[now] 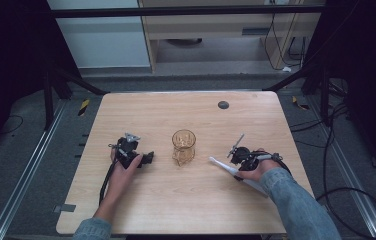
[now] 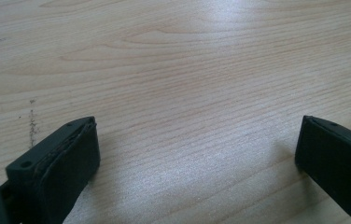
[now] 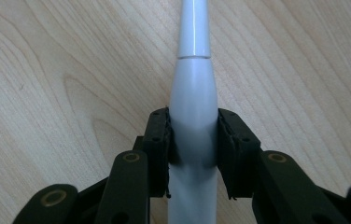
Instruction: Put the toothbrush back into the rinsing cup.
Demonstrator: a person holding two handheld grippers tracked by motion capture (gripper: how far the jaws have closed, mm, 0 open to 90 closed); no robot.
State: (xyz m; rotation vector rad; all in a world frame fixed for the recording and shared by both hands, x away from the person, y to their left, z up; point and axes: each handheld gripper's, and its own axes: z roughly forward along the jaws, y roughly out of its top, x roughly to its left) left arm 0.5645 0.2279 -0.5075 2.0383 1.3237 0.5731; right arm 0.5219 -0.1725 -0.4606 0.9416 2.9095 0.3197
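Note:
A clear, amber-tinted glass cup point(image 1: 183, 145) stands upright in the middle of the wooden table point(image 1: 186, 205). To its right a slim white tapered handle point(image 1: 220, 164) lies flat on the wood, its narrow tip pointing toward the cup. My right gripper point(image 1: 236, 167) is shut on it. In the right gripper view both pads press the thick part of the white handle point(image 3: 193, 79) from either side, held by my right gripper point(image 3: 193, 128). My left gripper point(image 1: 148, 159) rests on the table left of the cup. Its jaws are wide apart over bare wood in the left gripper view point(image 2: 197, 135).
A small dark round disc point(image 1: 223, 105) sits near the table's far edge. Black frame struts point(image 1: 78, 81) rise at the back corners. Cables point(image 1: 356, 192) lie on the floor to the right. A metal rail point(image 1: 23, 180) runs along the floor on the left.

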